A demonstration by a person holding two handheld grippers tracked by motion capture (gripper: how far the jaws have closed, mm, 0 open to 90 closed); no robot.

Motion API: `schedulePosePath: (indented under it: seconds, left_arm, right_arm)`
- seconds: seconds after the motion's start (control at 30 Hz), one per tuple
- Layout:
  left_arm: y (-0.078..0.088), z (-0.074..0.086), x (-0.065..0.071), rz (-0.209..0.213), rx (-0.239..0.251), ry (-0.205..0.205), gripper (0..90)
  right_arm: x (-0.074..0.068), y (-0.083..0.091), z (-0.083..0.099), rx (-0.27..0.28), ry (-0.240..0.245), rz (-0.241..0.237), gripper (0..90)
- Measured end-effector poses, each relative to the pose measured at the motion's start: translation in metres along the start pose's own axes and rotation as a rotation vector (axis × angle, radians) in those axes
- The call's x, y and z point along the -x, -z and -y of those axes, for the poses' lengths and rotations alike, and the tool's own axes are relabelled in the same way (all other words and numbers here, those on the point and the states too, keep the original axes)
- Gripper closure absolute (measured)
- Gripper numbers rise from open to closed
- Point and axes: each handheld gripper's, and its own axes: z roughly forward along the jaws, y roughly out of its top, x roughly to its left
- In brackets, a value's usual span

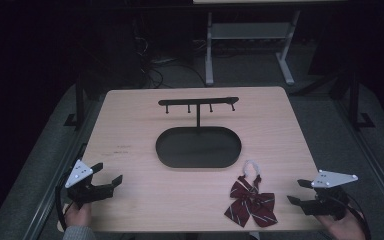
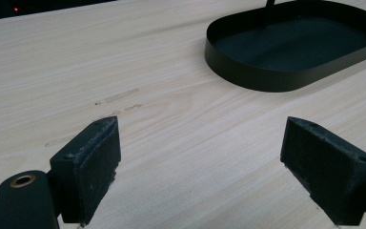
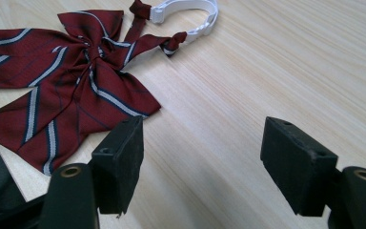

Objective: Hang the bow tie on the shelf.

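Bare wood lies wide all around the one black oval tray (image 1: 198,147) at the table's (image 1: 130,115) middle, with its single hook stand (image 1: 198,102) rising at the tray's far rim. One striped bow tie (image 1: 250,199) lies flat toward the near edge, right of the tray. Two grippers sit low at the near corners, left gripper (image 1: 106,177) and right gripper (image 1: 296,192), each hand-held, jaws apart and empty.

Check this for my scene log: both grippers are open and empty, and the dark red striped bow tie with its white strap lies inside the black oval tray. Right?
One detail is wrong. The dark red striped bow tie lies on the wooden table, in front of the black oval tray, not inside it, as the high view shows. The left gripper and right gripper are open and empty.
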Motion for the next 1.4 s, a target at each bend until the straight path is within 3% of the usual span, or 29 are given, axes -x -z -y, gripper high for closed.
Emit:
schedulePosePath:
  seconds: [0.6, 1.4]
  left_arm:
    - [0.001, 0.0, 0.0, 0.001, 0.001, -0.002, 13.1]
    - [0.0, 0.001, 0.0, 0.002, 0.0, -0.004, 13.1]
  right_arm:
    - [-0.007, 0.001, -0.019, -0.002, 0.038, -0.024, 30.4]
    - [-0.011, -0.012, -0.059, -0.059, 0.111, -0.081, 30.4]
